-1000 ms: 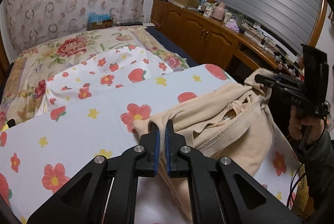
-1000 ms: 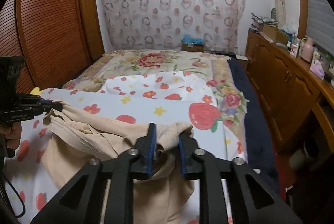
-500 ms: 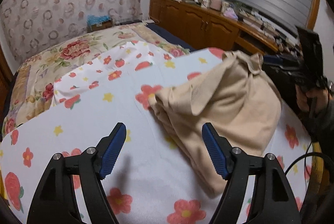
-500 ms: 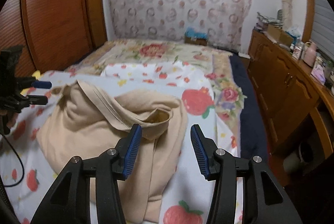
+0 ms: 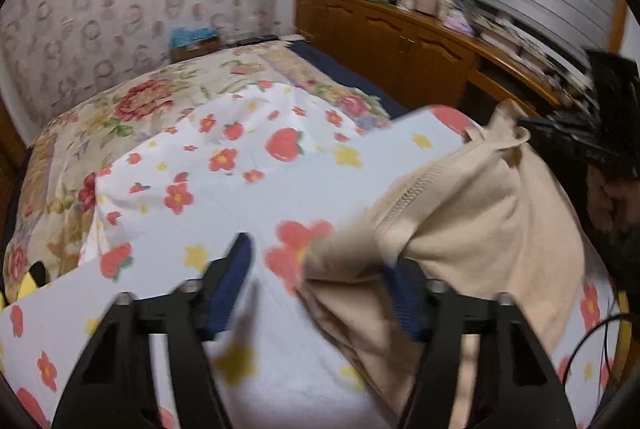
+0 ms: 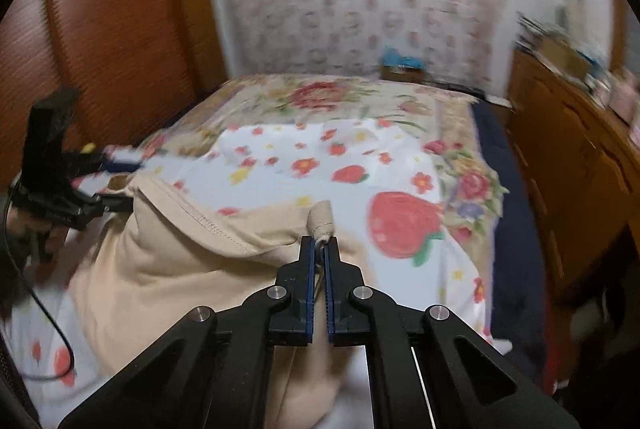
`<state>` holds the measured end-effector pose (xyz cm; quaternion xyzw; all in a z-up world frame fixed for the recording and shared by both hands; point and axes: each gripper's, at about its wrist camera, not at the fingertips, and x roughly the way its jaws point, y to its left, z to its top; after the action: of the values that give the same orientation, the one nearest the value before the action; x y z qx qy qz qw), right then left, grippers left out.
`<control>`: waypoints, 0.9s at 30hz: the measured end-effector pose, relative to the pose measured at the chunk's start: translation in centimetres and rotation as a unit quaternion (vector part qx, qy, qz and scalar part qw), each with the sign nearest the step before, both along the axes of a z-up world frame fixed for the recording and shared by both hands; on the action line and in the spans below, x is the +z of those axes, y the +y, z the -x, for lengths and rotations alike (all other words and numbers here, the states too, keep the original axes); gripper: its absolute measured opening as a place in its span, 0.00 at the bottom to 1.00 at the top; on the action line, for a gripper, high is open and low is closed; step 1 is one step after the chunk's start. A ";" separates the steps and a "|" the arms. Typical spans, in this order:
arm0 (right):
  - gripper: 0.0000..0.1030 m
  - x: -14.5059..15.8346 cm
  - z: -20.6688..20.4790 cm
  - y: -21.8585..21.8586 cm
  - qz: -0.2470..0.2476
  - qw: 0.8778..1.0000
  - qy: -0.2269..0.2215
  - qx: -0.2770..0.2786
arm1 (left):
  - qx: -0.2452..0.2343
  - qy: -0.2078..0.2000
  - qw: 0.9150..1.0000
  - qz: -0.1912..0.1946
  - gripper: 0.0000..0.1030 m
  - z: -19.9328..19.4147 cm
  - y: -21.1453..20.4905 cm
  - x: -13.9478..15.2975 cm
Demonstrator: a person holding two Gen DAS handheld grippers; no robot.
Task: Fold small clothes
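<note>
A beige garment (image 5: 472, 213) lies bunched on a white board with a flower print (image 5: 224, 221). In the left wrist view my left gripper (image 5: 320, 289) is open, its jaws astride the garment's near left corner. The right gripper (image 5: 560, 133) shows there at the garment's far right corner. In the right wrist view my right gripper (image 6: 319, 249) is shut on a bunched corner of the beige garment (image 6: 172, 261), which pokes up between the pads. The left gripper (image 6: 116, 185) shows at the garment's far left corner, jaws apart.
The board lies on a bed with a floral cover (image 5: 132, 101). A wooden sideboard (image 5: 400, 37) with clutter runs along the right. A wooden wardrobe (image 6: 108, 29) stands on the left. A black cable (image 6: 44, 329) trails over the board.
Both grippers let go of the garment, opened and drew back. Now the right gripper has shut again on the garment's corner and lifted it, and the open left gripper has moved in over the opposite corner.
</note>
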<state>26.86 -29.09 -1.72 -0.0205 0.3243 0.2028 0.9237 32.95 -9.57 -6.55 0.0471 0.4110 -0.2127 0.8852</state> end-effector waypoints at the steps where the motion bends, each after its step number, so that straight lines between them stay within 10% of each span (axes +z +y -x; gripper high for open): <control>1: 0.03 -0.3 0.1 -0.5 -0.002 1.000 0.001 -0.023 | 0.023 -0.006 1.000 -0.007 0.57 -0.5 0.5 0.0; 6: 0.04 -0.9 0.4 -1.4 -0.003 0.996 0.012 -0.085 | 0.049 0.000 0.999 -0.001 0.57 -0.7 2.3 -0.3; 14: 0.55 -0.2 1.4 0.9 0.024 0.997 0.009 -0.074 | 0.013 0.008 0.999 0.035 0.76 1.0 1.6 0.5; 27: 0.71 -0.3 0.4 -0.1 0.012 0.996 0.047 -0.074 | -0.016 0.051 0.998 0.035 0.76 2.6 -0.5 -2.1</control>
<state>26.46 -29.22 -2.00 0.0022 0.3699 0.1308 0.9198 30.37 -10.11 -8.60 0.0121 0.4471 -0.2435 0.8606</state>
